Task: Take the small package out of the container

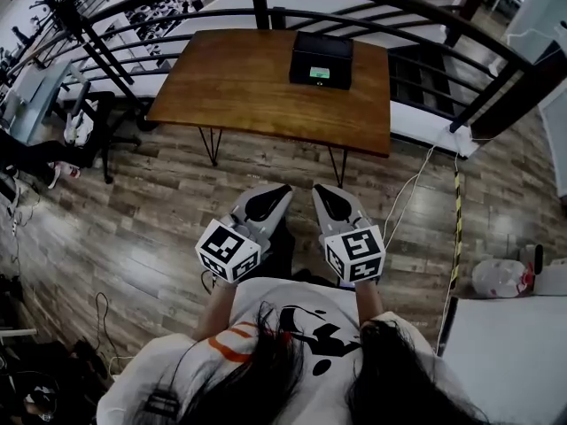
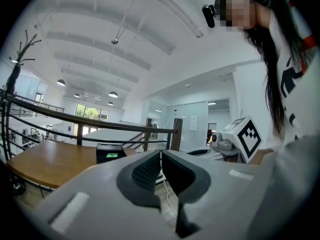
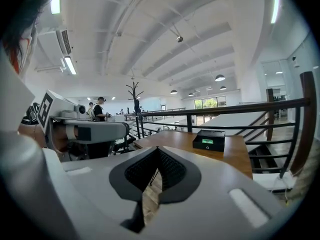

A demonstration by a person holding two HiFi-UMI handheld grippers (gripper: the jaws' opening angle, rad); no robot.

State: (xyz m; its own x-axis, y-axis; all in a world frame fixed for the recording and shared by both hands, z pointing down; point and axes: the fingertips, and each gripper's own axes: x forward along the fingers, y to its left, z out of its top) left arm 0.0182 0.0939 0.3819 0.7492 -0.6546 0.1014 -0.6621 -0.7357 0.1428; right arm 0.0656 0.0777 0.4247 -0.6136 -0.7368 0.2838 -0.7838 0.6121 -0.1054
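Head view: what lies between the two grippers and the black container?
Only plank floor and bare tabletop lie before the container, seen in the head view.

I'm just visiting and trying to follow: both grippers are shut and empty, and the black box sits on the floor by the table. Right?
Not quite: the box sits on top of the table, near its far edge, as the head view shows. The rest holds: the left gripper and right gripper are both shut and empty.
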